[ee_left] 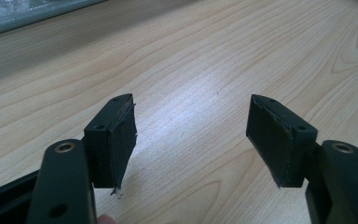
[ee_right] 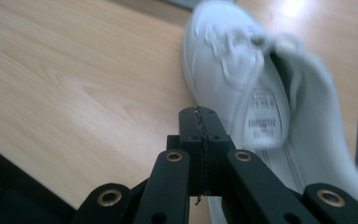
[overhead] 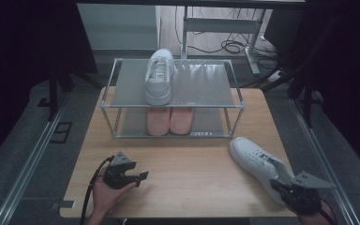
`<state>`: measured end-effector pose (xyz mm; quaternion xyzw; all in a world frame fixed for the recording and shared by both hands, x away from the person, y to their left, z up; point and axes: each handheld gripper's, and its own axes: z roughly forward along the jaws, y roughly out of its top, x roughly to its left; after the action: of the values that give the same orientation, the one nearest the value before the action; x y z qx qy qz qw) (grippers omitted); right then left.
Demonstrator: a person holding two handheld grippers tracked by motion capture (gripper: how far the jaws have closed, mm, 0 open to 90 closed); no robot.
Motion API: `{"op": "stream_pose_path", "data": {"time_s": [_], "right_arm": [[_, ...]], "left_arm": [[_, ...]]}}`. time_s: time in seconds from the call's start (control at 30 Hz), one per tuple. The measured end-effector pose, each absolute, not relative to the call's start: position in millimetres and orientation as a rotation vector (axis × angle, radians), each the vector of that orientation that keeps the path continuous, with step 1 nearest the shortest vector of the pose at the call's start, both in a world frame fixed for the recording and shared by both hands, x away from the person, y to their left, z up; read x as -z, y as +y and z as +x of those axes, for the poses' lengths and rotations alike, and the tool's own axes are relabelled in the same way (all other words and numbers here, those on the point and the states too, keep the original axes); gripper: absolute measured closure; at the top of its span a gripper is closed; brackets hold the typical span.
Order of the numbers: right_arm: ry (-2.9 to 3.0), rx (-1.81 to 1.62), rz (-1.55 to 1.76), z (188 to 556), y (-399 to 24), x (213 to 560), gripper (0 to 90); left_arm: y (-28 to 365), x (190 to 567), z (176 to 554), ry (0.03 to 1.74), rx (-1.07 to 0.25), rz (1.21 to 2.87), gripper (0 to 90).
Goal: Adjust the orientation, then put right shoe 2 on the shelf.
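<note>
High view: loose white lace-up sneaker [overhead: 255,165] lies on the wooden table [overhead: 187,183] near its right edge, toe toward the rack, heel toward the near right corner. Right gripper [overhead: 288,190] sits at the heel; in the right gripper view its jaws are pressed together beside the shoe's [ee_right: 242,84] collar, with nothing visibly between them. Likely step: pick up this shoe to pair it with the white sneaker [overhead: 159,77] on the top shelf of the metal two-tier rack [overhead: 117,79]. Best to open the jaws, straddle the heel collar, and clamp firmly before lifting. Pink pair [overhead: 170,120] fills the lower shelf. Left gripper [overhead: 136,178], near the near left corner, jaws spread wide over bare wood, holds nothing.
</note>
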<state>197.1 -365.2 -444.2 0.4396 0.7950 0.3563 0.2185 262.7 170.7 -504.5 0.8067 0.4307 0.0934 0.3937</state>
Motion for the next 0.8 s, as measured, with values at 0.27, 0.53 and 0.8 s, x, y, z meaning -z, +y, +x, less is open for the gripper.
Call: {"op": "stream_pose_path", "data": {"time_s": [0.27, 0.53, 0.8], "right_arm": [[2.194, -1.058, 1.229, 222.8, -372.4, 429.3, 90.0], [2.184, -1.093, 1.275, 238.4, -388.0, 430.6, 88.9], [2.168, -1.060, 1.316, 244.6, -403.6, 431.6, 88.2]], "left_arm": [[172.6, 504.3, 262.7, 1.096, -0.239, 2.047, 33.5], [171.4, 504.1, 263.3, 1.094, -0.240, 2.042, 33.5], [170.7, 504.5, 263.2, 1.094, -0.239, 2.044, 33.5]]}}
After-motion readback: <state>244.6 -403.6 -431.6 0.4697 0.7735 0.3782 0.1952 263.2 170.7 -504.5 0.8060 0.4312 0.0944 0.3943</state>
